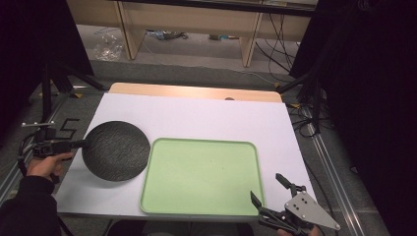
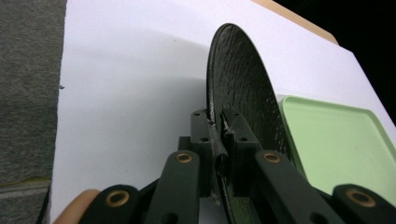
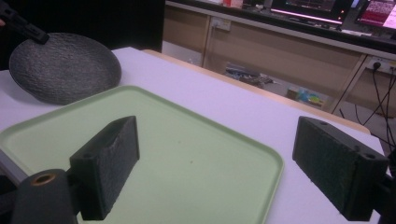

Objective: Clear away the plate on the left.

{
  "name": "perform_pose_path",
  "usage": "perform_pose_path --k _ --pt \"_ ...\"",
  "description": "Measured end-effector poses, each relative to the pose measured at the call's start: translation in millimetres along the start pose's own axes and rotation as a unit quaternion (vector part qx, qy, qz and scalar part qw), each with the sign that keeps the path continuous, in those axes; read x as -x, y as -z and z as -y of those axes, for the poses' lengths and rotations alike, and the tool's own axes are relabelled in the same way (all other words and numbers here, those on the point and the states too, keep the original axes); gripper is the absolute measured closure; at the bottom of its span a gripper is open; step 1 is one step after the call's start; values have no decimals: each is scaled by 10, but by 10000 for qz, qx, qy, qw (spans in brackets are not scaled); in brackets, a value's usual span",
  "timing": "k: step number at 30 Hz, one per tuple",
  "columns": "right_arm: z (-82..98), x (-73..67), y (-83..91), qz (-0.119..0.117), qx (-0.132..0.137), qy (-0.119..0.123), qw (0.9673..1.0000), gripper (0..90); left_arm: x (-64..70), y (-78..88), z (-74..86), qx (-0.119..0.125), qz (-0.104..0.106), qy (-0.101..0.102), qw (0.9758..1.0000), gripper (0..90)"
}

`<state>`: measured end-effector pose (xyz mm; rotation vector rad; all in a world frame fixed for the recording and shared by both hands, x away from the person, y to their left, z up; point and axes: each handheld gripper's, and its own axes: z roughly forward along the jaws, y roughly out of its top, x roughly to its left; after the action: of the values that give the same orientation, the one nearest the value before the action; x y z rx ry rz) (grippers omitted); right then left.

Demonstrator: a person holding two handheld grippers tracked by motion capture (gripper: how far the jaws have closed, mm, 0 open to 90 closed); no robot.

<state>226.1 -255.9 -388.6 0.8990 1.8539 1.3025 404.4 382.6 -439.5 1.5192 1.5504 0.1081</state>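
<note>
Gripping the black plate by its left rim was my left gripper, jaws pinched tight on the edge w/ the rim sandwiched between both pads, as the left gripper view showed

Item 1, black plate: round, rough-textured, dark. Sat over the white table cover, left of the green tray, its right edge at or just over the tray's left rim; couldn't tell from above whether they touched. In the right gripper view the plate looked tilted, far side up, near side low

Item 2, green tray: empty, rectangular, rounded corners, raised lip, front-centre of table

Item 3, right gripper: hovered near the tray's front right corner, jaws spread wide, nothing between them

Item 4, my left hand: off the table's left edge, wrapped on the gripper handle

Risks, as I judged them:
- Edge-only pinch, plate wt hanging out past the pads; it could pivot or slip out if I swung fast
- Textured rim gave uneven pad contact, so grip prob. weaker than it looked
- Low side of plate could catch the tray lip on the way over, shoving the tray or jarring the plate loose
- Tray unheld by right gripper; any bump could slide it on the smooth cover
- Drop from a tilt = chip or crack, if ceramic
</note>
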Motion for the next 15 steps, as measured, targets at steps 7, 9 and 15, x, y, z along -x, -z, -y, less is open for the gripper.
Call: perform_pose_path --k 7,9,15 --pt "-1 2 -5 26 35 58 10000 154 84 266 -53 463 -198 -458 9977 853" --pt "1 -3 -6 -22 75 47 10000 154 167 345 -86 426 -237 -692 9964 860" --pt "-2 -26 4 -46 -35 2 10000 154 556 377 -163 348 -648 -1330 9884 860"
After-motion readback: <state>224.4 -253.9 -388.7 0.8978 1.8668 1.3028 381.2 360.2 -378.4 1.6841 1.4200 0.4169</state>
